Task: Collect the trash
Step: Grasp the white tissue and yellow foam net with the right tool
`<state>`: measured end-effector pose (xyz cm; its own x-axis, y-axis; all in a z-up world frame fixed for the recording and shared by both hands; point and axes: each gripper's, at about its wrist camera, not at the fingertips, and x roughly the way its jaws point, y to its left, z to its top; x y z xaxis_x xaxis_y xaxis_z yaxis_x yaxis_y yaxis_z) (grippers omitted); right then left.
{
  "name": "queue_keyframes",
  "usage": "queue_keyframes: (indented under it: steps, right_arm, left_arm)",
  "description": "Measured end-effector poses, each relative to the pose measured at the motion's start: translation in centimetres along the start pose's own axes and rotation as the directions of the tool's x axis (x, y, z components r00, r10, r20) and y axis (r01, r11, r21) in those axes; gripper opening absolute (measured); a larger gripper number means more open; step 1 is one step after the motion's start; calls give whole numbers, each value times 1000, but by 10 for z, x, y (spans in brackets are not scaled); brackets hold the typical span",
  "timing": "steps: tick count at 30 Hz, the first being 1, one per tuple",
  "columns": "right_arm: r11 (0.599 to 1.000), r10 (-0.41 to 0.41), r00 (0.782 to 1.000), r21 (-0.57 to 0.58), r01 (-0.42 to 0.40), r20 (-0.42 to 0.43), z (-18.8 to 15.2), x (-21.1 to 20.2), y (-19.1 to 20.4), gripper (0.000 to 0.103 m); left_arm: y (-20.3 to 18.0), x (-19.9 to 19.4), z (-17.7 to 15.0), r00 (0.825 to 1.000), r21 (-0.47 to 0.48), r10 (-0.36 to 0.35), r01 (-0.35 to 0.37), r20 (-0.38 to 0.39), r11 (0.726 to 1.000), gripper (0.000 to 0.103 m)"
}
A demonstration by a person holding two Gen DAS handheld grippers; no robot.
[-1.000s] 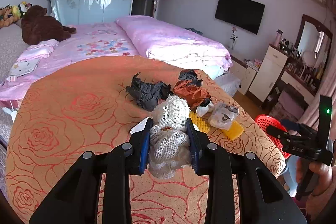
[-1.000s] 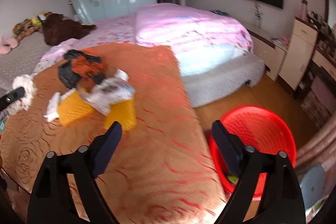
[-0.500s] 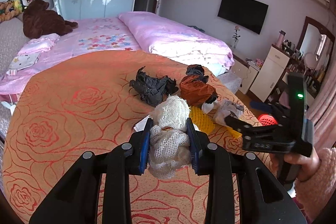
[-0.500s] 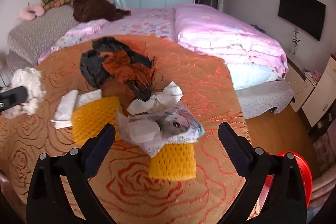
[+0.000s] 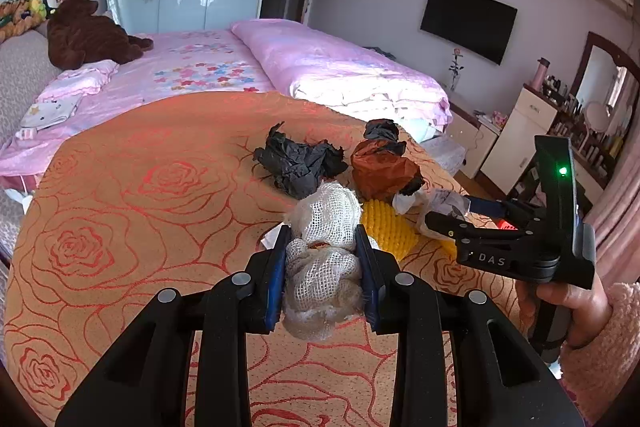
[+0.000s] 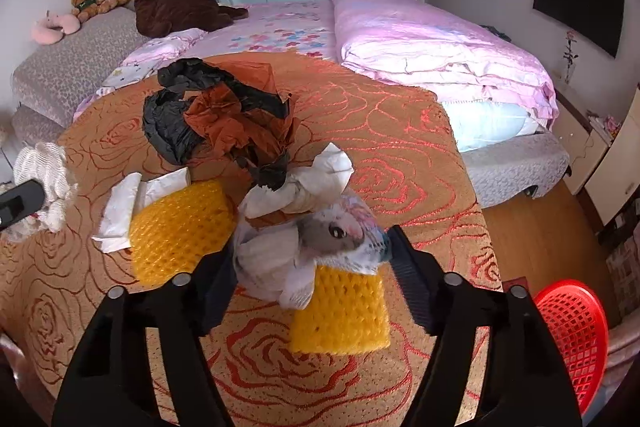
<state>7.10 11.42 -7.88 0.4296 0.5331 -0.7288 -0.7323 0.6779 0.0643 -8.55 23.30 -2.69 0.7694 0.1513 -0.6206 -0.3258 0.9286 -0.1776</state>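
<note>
Bedroom light falls across an orange rose-patterned cover (image 6: 400, 155) that carries a scatter of trash, with a pink bed (image 6: 420, 35) behind it. On the cover lie crumpled black paper (image 5: 298, 165), a rust-brown wad (image 5: 382, 167), yellow foam mesh pieces (image 6: 180, 227) and white tissue (image 6: 120, 211). The left gripper (image 5: 322, 267) has its fingers clamped on a wad of white gauze (image 5: 324, 251), held up above the cover. The right gripper (image 6: 310, 267) has just been closing its fingers around a crumpled printed wrapper (image 6: 320, 239) that lies on the yellow mesh; the left finger touches it, while a small gap shows at the right finger. A red mesh basket (image 6: 572, 339) stands on the floor beside the cover, at the lower right of the right wrist view.
</note>
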Motion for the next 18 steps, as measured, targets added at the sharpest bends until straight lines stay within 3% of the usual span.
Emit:
queue_keyframes:
  steps: [18]
  right_arm:
    - [999, 12, 992, 40, -17, 129, -2, -63, 2, 61]
  left_arm:
    - [-7, -6, 5, 1000, 8, 11, -11, 27, 1000, 29]
